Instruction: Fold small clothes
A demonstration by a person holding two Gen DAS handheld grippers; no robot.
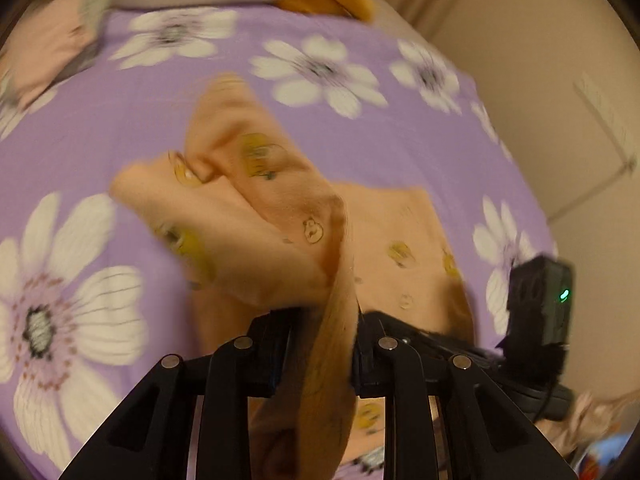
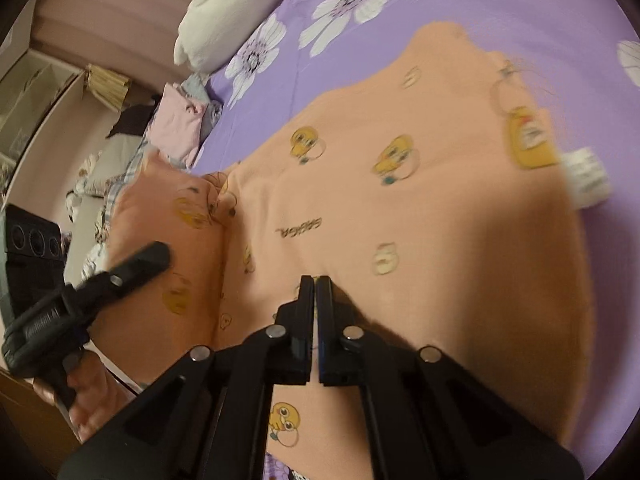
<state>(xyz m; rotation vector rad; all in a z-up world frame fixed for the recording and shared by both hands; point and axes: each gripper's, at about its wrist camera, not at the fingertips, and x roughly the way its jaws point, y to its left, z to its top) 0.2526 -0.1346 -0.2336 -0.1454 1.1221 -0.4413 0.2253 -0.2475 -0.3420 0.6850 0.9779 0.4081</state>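
A purple bedsheet printed with white daisies (image 2: 500,4) fills the scene, a white pillow (image 2: 224,20) at its far edge. A peach cotton garment with yellow cartoon prints (image 2: 400,208) lies spread on it. The left gripper (image 1: 324,344) pinches a raised fold of it; the right gripper (image 2: 315,304) has its jaws pressed together on the near hem.

One peach garment (image 2: 400,208) lies on one purple flowered bedsheet (image 2: 500,0). Two grippers: left gripper (image 1: 324,344), right gripper (image 2: 315,292). One white pillow (image 2: 224,16) at eleven o'clock, and one pile of other clothes (image 2: 180,124).
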